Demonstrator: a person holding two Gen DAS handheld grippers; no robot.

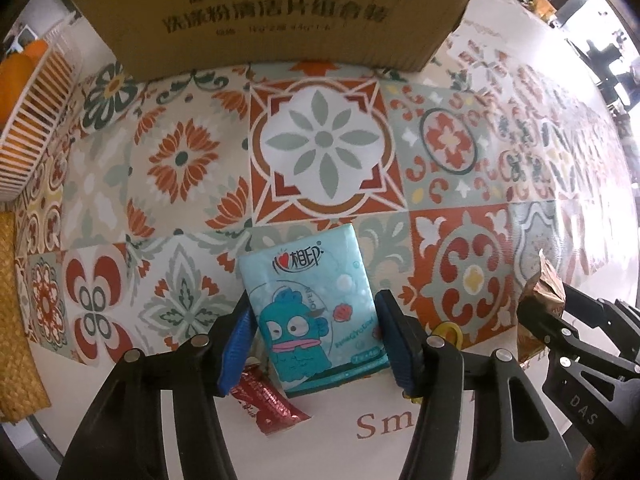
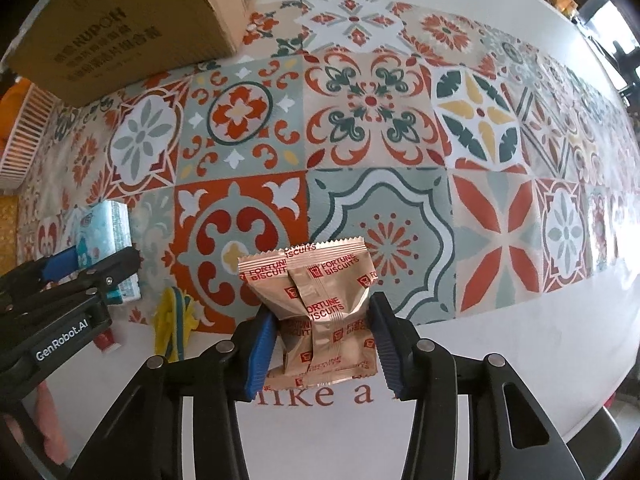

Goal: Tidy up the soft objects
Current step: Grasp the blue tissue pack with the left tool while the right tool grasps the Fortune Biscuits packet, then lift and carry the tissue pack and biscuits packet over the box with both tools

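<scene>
**K:** Tiled-pattern tablecloth point(image 2: 376, 120) over the table, cardboard box point(image 1: 272, 12) at the far edge, white slatted basket point(image 1: 36, 96) off to the left.

**M:** Left gripper point(image 1: 316, 332)?

**K:** Pointing down, half open, both blue pads pressed against the sides of the blue tissue pack point(image 1: 316, 304). Looks gripped. Whether the pack is off the cloth, can't tell.

**M:** Right?

**K:** Right gripper point(image 2: 324, 344) narrower, pads pinching the lower half of a copper Fortune Biscuits packet point(image 2: 320, 304); wrapper creased in between them.

**M:** Anything loose?

**K:** Red sachet point(image 1: 268, 400) lying just under the left gripper, next to the tissue pack. Yellow-and-blue bundle point(image 2: 176, 316) on the cloth between the two grippers.
</scene>
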